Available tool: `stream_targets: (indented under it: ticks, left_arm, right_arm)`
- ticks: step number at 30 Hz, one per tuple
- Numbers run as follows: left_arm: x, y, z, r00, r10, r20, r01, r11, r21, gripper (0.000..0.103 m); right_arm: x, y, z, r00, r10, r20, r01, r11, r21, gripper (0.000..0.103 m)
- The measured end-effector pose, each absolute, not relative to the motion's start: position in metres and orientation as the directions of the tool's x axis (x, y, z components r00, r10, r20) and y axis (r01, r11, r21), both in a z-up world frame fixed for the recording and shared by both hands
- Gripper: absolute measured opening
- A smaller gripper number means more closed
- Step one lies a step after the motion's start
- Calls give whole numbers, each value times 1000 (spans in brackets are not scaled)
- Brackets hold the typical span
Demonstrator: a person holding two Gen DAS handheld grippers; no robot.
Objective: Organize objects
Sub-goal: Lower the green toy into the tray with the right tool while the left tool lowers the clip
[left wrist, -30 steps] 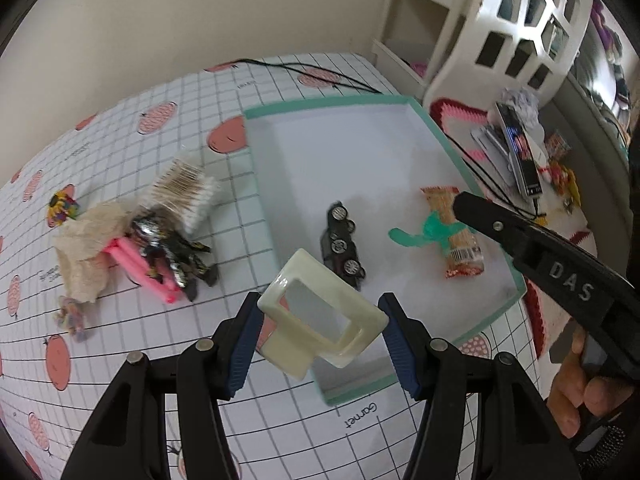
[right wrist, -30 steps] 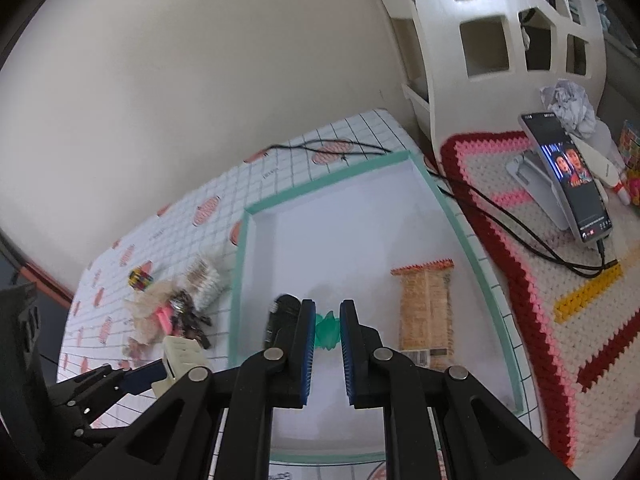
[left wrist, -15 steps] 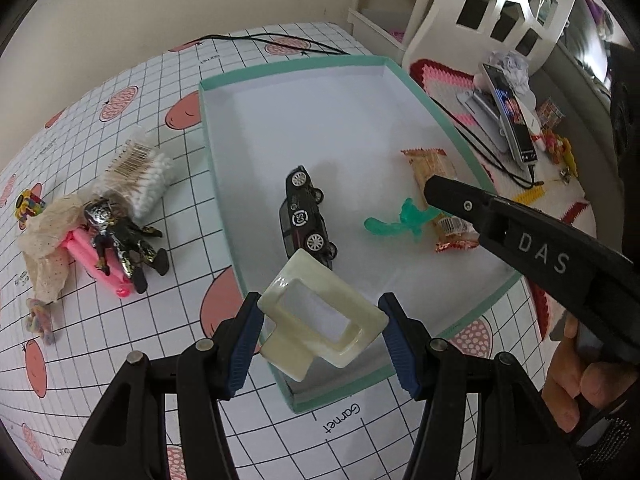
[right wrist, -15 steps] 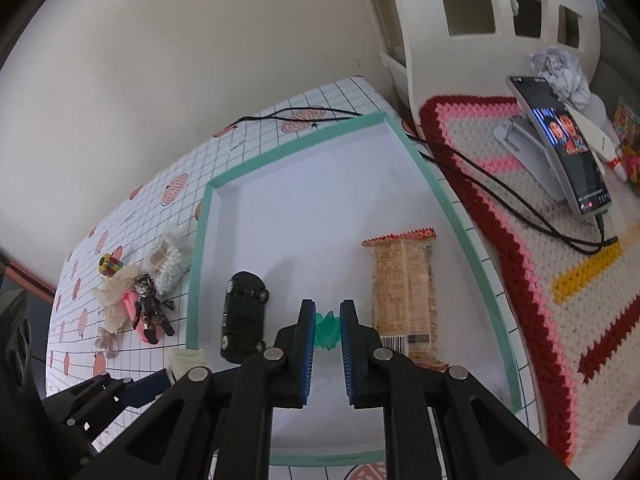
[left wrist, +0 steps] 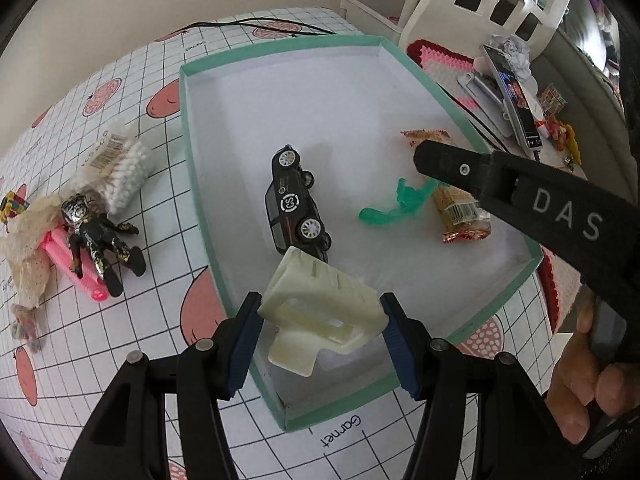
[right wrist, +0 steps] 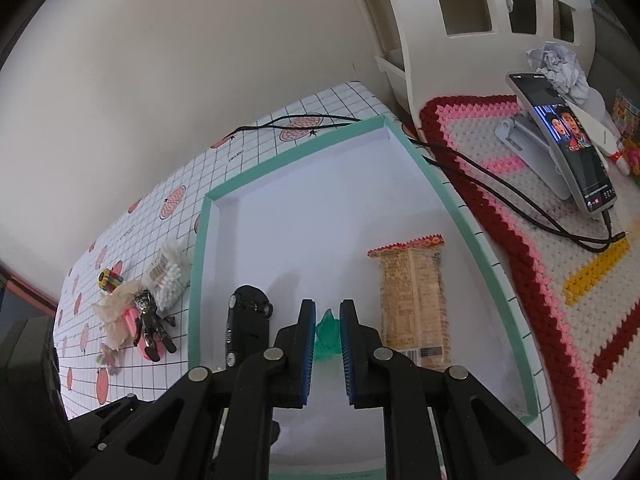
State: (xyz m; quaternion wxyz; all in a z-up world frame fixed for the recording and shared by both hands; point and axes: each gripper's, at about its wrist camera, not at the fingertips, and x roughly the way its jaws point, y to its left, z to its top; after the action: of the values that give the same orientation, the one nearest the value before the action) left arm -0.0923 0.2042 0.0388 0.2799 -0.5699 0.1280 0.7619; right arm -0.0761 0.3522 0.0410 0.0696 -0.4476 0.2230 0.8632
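Left wrist | tray (left wrist: 200, 184): toy car (left wrist: 294, 204), snack packet (left wrist: 456, 208), green figure (left wrist: 394, 206)

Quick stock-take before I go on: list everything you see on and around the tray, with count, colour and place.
tray: one, white with teal rim, centre of gridded mat
toy car: one, black, on its side in the tray
green figure: one, translucent green, in the tray under the right claw
snack packet: one, tan and red, right side of the tray
cream plastic holder: one, cream, over the tray's near corner, in the left claw
cotton swab pack: one, white, mat left of the tray
robot figure: one, black and silver, mat, lying on a pink item
phone: one, screen lit, on a stand on the crochet rug
left claw: shut on the holder
right claw: open, astride the green figure
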Motion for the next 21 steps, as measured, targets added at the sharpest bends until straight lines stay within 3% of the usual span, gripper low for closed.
stream_targets:
  ticks: [21]
  left_arm:
    - [-98,195,44,-164,338,-927,-573,-797,-189,61]
  right_arm:
    - [-79,350,42,-613,-51,-788,-343,-882,324,17]
